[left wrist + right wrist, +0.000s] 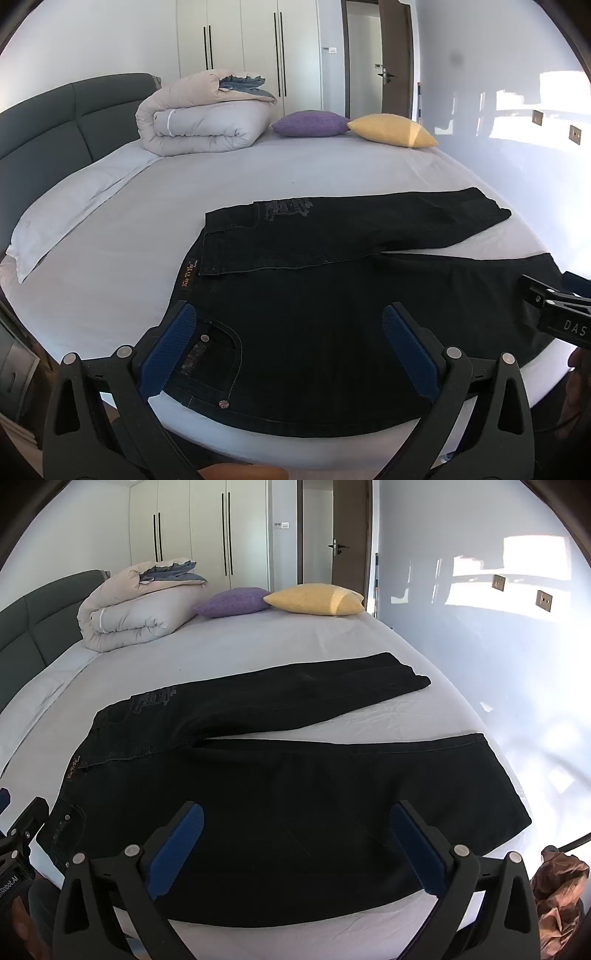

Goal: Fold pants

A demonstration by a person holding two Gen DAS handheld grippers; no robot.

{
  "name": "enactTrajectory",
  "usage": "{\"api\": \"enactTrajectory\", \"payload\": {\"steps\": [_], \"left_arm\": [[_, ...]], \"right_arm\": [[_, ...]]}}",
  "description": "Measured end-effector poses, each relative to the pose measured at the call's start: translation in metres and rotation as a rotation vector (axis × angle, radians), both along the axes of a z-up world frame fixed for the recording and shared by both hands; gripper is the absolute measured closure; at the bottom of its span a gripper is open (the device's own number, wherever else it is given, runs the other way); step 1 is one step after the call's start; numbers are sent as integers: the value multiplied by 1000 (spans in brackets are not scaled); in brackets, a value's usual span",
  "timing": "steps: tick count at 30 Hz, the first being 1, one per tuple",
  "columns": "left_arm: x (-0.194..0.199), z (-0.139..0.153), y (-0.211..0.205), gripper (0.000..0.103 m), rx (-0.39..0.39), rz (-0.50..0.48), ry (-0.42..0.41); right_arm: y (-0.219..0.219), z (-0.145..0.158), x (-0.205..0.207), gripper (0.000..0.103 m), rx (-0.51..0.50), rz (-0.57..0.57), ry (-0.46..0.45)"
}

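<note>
Dark jeans (314, 295) lie flat on the bed (155, 206), waist to the left, two legs spread apart to the right; they also show in the right wrist view (295, 775). My left gripper (288, 339) is open and empty, hovering over the near waist pocket area. My right gripper (295, 845) is open and empty above the near leg. The right gripper's body shows at the right edge of the left wrist view (557, 314); the left one shows at the left edge of the right wrist view (18, 842).
A folded duvet (203, 118) sits at the far left of the bed, with a purple cushion (310, 123) and a yellow cushion (391, 129) beside it. A white pillow (74, 206) lies by the grey headboard (44, 129). A brown cloth (557, 890) lies off the bed's near right corner.
</note>
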State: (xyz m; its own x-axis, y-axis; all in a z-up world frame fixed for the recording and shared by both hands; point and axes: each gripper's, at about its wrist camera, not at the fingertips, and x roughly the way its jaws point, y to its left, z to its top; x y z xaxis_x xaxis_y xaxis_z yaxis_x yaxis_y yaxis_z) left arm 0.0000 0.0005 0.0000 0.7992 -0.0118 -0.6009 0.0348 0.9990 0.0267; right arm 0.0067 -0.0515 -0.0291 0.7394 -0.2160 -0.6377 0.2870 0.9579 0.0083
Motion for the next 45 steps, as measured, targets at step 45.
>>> {"api": "enactTrajectory", "payload": {"steps": [45], "left_arm": [[-1,-3,-4,0,1,-1,-2]], "right_arm": [[7,-4,2,0,-21,10,7]]}}
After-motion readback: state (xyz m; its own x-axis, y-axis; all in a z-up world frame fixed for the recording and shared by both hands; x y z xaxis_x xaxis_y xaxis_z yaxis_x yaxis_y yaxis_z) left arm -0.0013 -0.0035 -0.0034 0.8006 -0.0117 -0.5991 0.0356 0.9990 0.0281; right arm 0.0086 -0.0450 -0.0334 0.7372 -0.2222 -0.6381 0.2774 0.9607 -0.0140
